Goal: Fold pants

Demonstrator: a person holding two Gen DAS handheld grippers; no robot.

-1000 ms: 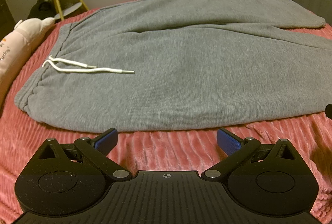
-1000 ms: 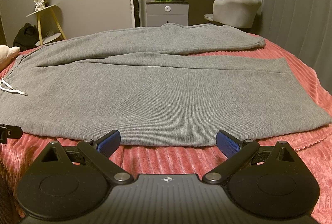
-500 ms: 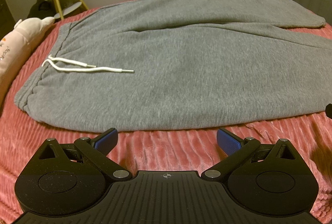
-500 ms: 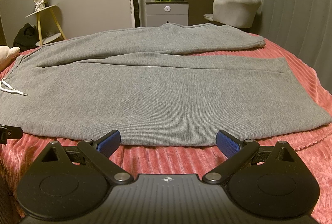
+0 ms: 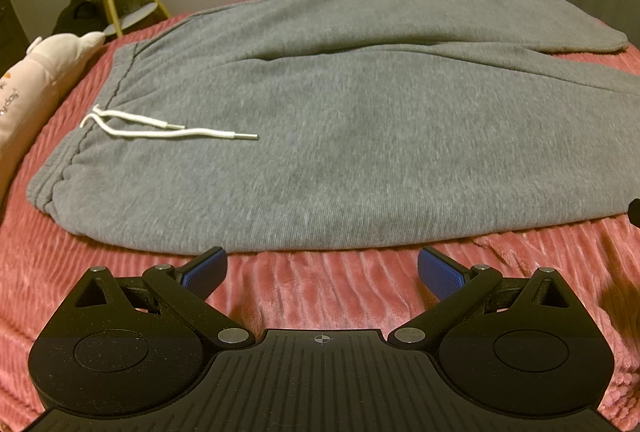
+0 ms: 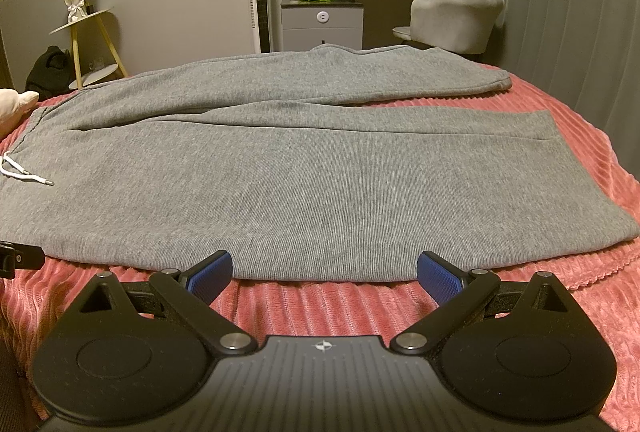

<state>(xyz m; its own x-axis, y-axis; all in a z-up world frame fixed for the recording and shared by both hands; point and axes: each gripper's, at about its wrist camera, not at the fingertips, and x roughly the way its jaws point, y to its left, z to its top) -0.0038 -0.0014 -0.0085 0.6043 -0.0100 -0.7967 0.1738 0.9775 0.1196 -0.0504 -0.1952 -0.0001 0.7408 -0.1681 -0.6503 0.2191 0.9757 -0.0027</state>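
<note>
Grey sweatpants lie spread flat on a pink ribbed bedspread, waistband toward the left, both legs running off to the right; the far leg angles away from the near one, with a strip of bedspread showing between their hems. White drawstring rests on the fabric near the waistband, two loose ends pointing right. Left gripper: jaws spread wide, holding nothing, blue pads just short of the near edge of the pants, over bare bedspread (whether they touch it cannot be told). It faces the hip section, drawstring ahead and to the left. Right gripper: jaws equally wide, empty, pads level with the near-leg edge, the left one overlapping the hem line in view. It faces the near leg. A pale plush pillow sits on the bed just beside the waistband. Beyond the bed: yellow-legged side table, grey nightstand, upholstered chair.
</note>
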